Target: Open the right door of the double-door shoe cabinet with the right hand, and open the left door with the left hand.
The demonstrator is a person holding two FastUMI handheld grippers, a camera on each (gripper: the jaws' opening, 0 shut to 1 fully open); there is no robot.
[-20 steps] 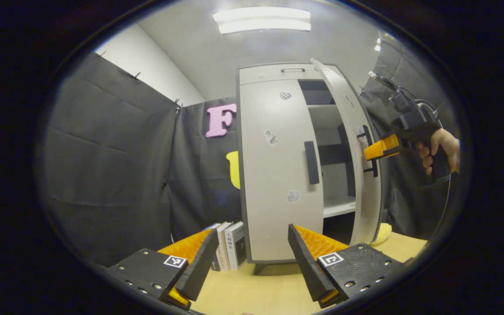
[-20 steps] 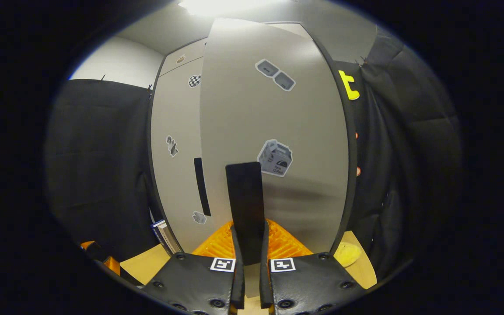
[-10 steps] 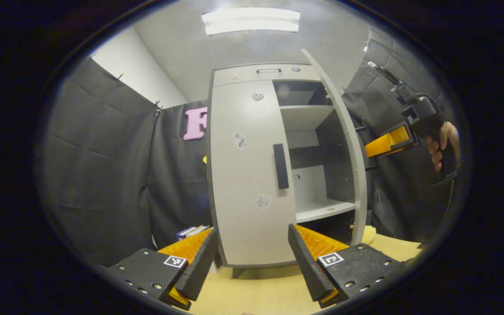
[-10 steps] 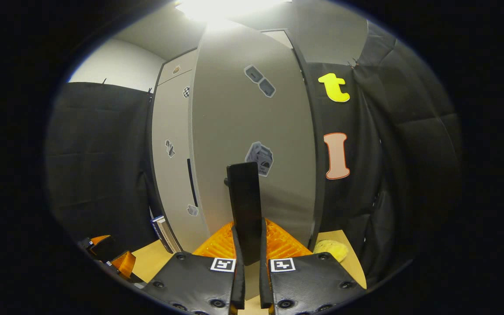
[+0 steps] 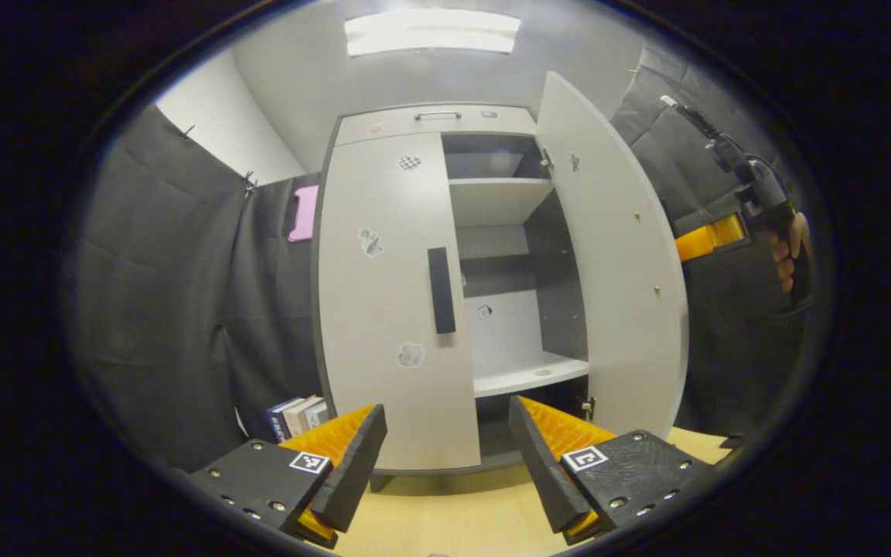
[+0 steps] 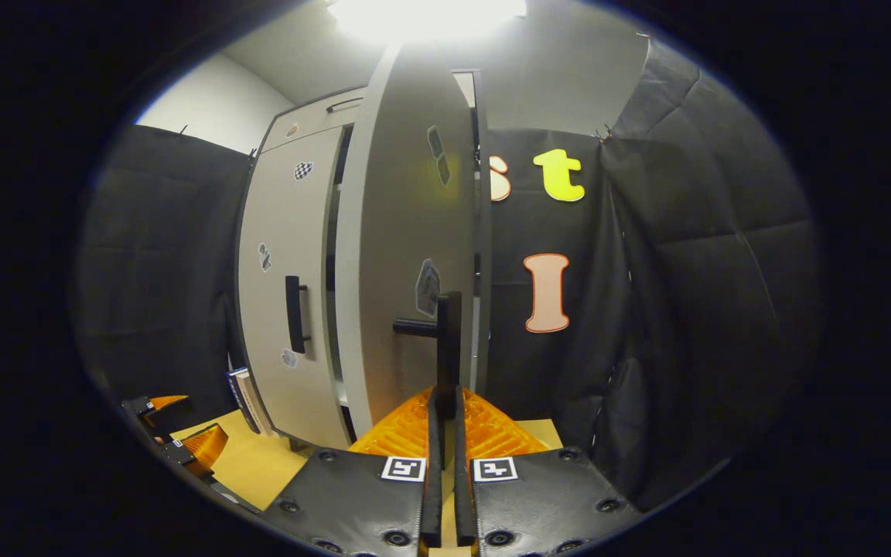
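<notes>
Shoe cabinet [image 5: 384, 309]: it is standing upright on a pale wooden table [image 5: 453, 510], pale grey with a dark frame, against the booth's black cloth wall.
Right door [image 5: 616, 263]: it is standing swung well open, its inner face showing in the left gripper view; shelves [image 5: 519, 379] are lying exposed behind it.
Right door handle [image 6: 445, 340]: a dark vertical bar, it is sitting between the right gripper's fingers.
Right gripper [image 6: 442, 402]: its jaws are pinching the handle bar from both sides; in the left gripper view it is showing beyond the open door's edge, with a hand [image 5: 790, 251] gripping it.
Left door [image 5: 391, 302]: it is lying closed, flush with the cabinet front.
Left door handle [image 5: 441, 290]: a dark vertical bar, untouched.
Left gripper [image 5: 445, 441]: its jaws are standing spread wide, holding nothing, low in front of the cabinet and apart from it.
Writing: small stickers [image 5: 370, 242] are dotting both doors, too small to read; square black-and-white markers [image 6: 404, 468] are sitting on the fingers.
Books [image 5: 296, 416]: they are standing upright beside the cabinet's left foot, spine text illegible.
</notes>
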